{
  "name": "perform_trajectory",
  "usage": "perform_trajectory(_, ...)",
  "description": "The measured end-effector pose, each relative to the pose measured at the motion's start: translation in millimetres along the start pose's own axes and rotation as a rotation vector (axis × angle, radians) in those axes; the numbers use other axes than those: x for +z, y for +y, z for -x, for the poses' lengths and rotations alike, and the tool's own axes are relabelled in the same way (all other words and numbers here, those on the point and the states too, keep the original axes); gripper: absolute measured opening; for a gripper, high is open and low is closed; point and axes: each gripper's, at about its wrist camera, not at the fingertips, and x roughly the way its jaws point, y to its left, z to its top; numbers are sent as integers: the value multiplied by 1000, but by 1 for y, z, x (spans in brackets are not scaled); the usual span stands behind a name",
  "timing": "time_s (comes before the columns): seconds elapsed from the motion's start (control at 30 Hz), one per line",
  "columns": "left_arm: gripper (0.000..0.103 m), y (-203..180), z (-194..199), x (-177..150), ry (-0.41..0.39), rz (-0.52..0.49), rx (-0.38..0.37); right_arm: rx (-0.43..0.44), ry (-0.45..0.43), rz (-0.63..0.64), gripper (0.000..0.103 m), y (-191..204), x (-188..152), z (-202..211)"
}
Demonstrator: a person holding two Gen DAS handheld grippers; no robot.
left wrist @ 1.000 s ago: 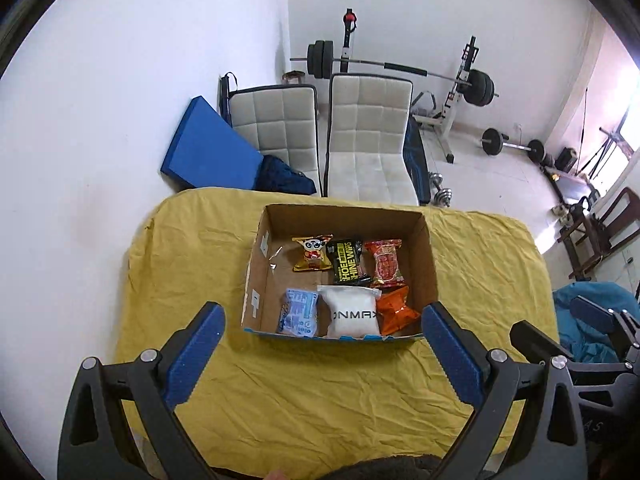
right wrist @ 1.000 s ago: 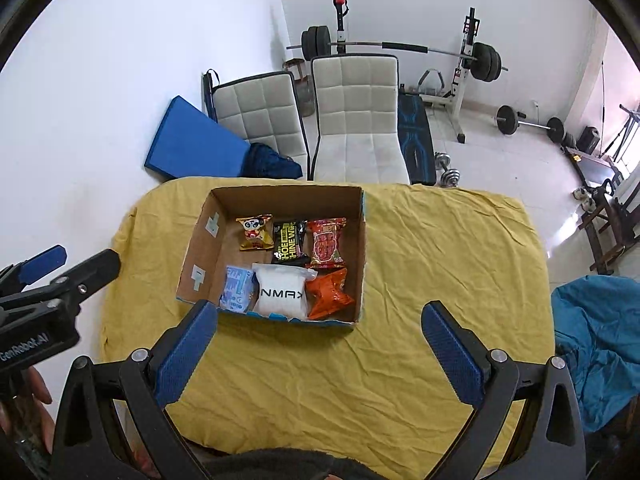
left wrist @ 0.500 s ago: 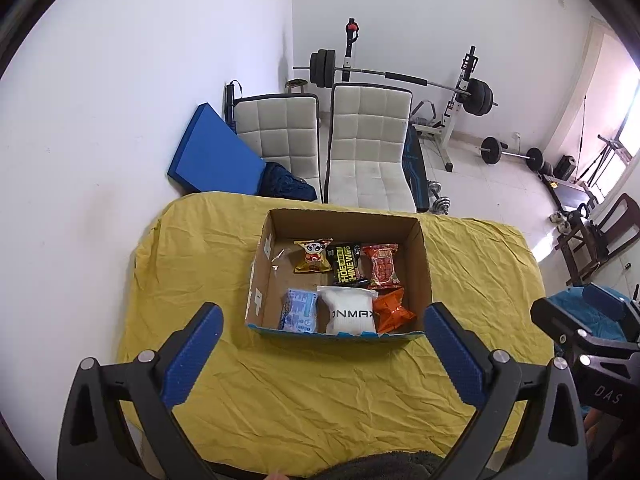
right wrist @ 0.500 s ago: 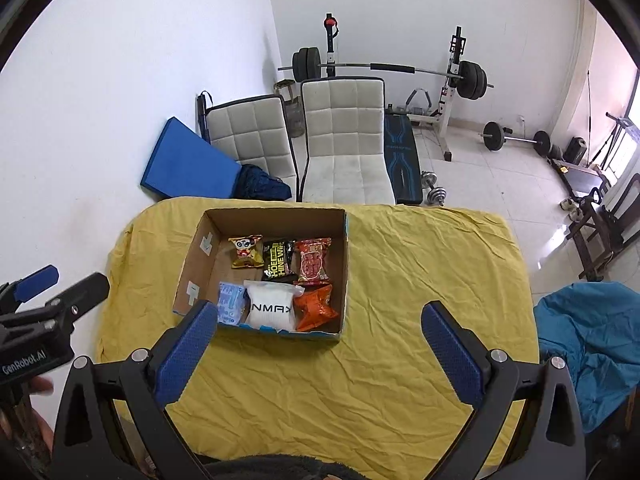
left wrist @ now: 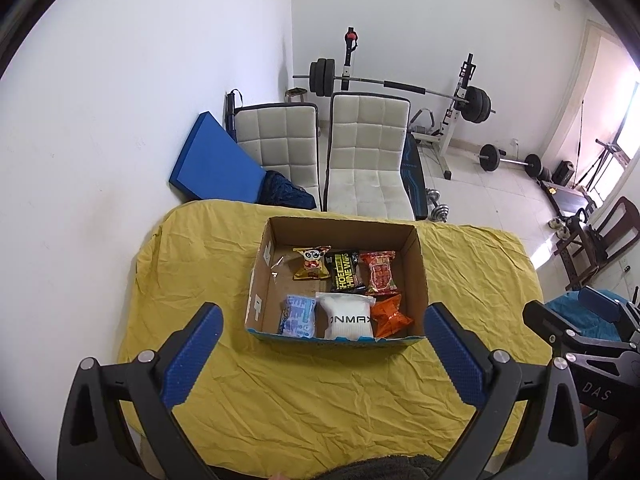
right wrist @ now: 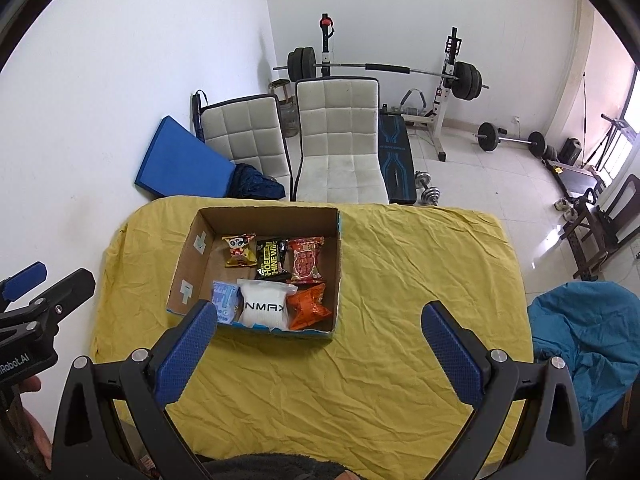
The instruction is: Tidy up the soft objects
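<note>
Hovering above the near edge of the yellow-covered table [left wrist: 280,400], left gripper [left wrist: 325,336] spread wide and empty, finger bases cut off by the frame. Sitting toward the table's far left: cardboard box [left wrist: 418,264], its near wall hiding the lower ends of the blue packet [left wrist: 298,315], white NMAX pouch [left wrist: 347,317] and orange packet [left wrist: 389,316]. Behind them: yellow snack bag [left wrist: 311,263], black wipes pack [left wrist: 345,276] with partly hidden lettering, red packet [left wrist: 379,273]. Right gripper [right wrist: 320,330] likewise spread, holding nothing.
</note>
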Motion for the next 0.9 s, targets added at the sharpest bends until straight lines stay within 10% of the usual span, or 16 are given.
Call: perform_trajectory(0.9, 103, 3, -2, -3, 7, 9, 26, -24, -14, 16, 103, -4, -2, 13)
